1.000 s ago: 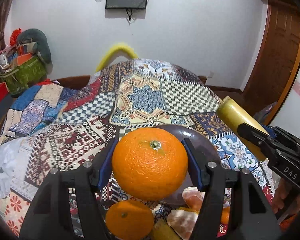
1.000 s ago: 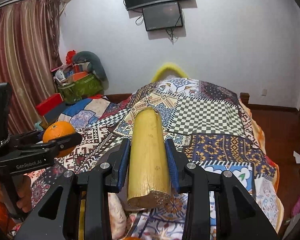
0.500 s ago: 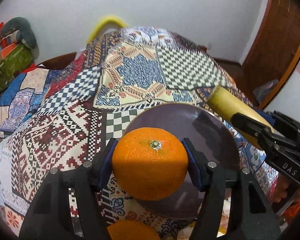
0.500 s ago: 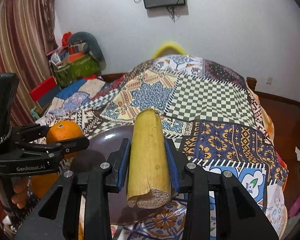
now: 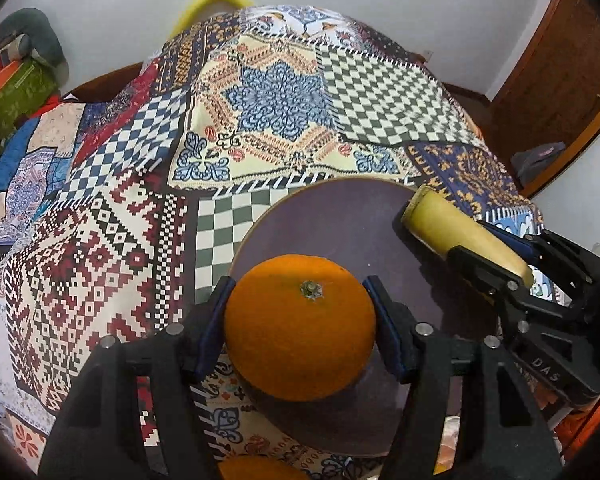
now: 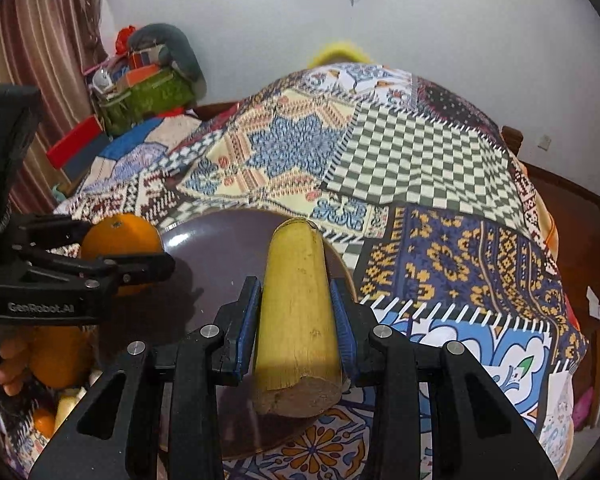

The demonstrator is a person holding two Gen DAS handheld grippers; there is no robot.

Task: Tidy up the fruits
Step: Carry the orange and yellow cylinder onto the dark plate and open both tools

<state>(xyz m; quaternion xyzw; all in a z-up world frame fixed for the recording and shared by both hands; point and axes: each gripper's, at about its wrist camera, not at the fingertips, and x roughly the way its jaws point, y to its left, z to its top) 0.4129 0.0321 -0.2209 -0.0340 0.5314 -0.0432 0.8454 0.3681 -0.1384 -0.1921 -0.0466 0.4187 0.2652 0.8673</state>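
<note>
The left tool (image 5: 300, 322) clamps a round orange (image 5: 299, 326) between its blue pads, stem up, over the near part of a dark plate (image 5: 340, 224). The right tool (image 6: 296, 330) grips a yellow sugarcane piece (image 6: 298, 320) lengthwise, over the plate's right side. The plate lies on a patchwork quilt (image 5: 276, 100); a second orange (image 5: 260, 470) sits just before it.

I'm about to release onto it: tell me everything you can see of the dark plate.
The plate is round, dark purplish-brown, with a smooth, slightly glossy surface and a thin paler rim. It lies flat on the patchwork quilt, with nothing resting on it. The orange and the yellow stalk piece are over it, each clamped in a gripper.
</note>
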